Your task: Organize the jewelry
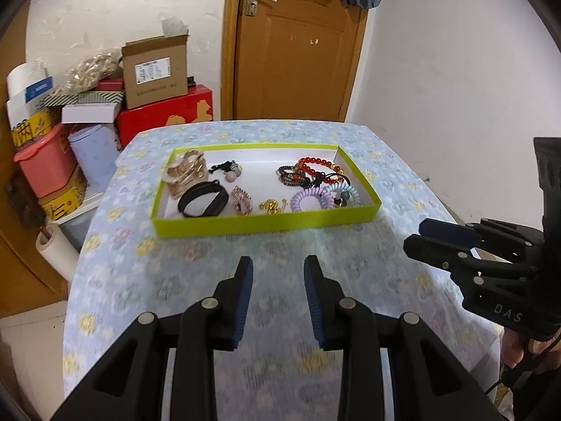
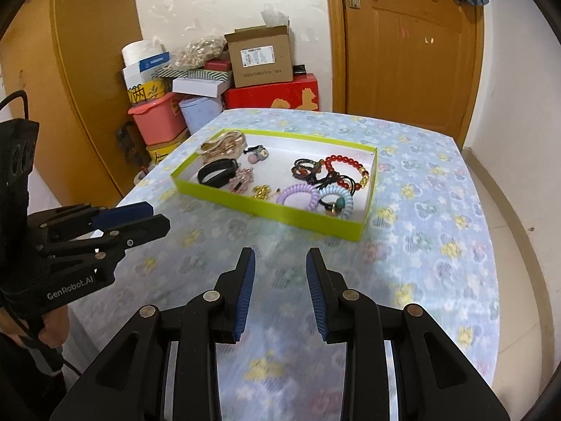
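Lived-in room of a home, used partly for storage. Shown by a wooden door [image 1: 294, 42] with a lever handle and clothes hung over its top, rough white plaster walls, a table under a flowered cloth [image 1: 245, 280], and stacked cardboard boxes [image 1: 154, 70], gift boxes and plastic tubs in the corner.

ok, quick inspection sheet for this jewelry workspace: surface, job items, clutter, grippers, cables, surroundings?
Surface: table under pale blue floral cloth, bare around the tray.
Job's things: shallow lime-green cardboard tray holding black band bracelet, red bead bracelet, lilac coil hair tie, gold hair claw.
Clutter: nothing seen on the table.
Grippers: left gripper and right gripper open, empty, short of the tray.
Cables: black cable at left gripper.
Surroundings: stacked boxes, brown wooden door.
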`<move>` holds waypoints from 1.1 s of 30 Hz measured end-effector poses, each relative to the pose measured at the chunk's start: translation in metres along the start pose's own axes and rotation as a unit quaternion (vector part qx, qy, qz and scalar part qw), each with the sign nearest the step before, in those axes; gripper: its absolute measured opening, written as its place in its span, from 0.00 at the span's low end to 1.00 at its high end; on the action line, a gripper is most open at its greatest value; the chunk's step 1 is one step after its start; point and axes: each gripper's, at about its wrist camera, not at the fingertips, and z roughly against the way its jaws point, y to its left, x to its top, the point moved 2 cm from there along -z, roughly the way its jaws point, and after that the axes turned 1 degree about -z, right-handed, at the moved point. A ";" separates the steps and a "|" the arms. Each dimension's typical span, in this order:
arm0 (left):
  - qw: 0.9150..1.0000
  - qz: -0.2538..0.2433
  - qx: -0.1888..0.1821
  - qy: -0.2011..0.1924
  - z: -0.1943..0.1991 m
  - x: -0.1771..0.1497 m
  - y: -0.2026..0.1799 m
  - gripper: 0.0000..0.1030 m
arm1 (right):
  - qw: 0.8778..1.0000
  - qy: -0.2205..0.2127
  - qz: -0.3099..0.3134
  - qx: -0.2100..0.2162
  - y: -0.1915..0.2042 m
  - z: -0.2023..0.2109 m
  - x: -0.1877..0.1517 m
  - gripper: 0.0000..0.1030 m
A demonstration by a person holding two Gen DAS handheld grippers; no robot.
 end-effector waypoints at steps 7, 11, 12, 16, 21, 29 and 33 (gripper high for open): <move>1.000 0.001 0.018 -0.001 0.023 -0.024 -0.007 0.30 | 1.000 -0.001 -0.001 -0.001 0.009 0.020 -0.023 0.39; 1.000 0.004 0.026 0.003 0.030 -0.036 -0.010 0.30 | 1.000 0.002 -0.003 -0.004 0.011 0.025 -0.032 0.39; 1.000 0.004 0.029 0.004 0.031 -0.038 -0.010 0.30 | 1.000 0.003 -0.004 -0.005 0.011 0.026 -0.034 0.39; 0.999 0.007 0.033 0.008 0.032 -0.044 -0.009 0.30 | 1.000 0.007 -0.003 -0.004 0.013 0.026 -0.037 0.39; 0.999 0.008 0.034 0.012 0.031 -0.048 -0.009 0.30 | 1.000 0.010 -0.001 -0.004 0.014 0.024 -0.038 0.39; 0.999 0.016 0.032 0.017 0.027 -0.049 -0.006 0.30 | 1.000 0.014 -0.002 -0.004 0.013 0.021 -0.039 0.39; 0.999 0.017 0.031 0.018 0.026 -0.049 -0.006 0.30 | 1.000 0.015 -0.002 -0.003 0.013 0.020 -0.039 0.39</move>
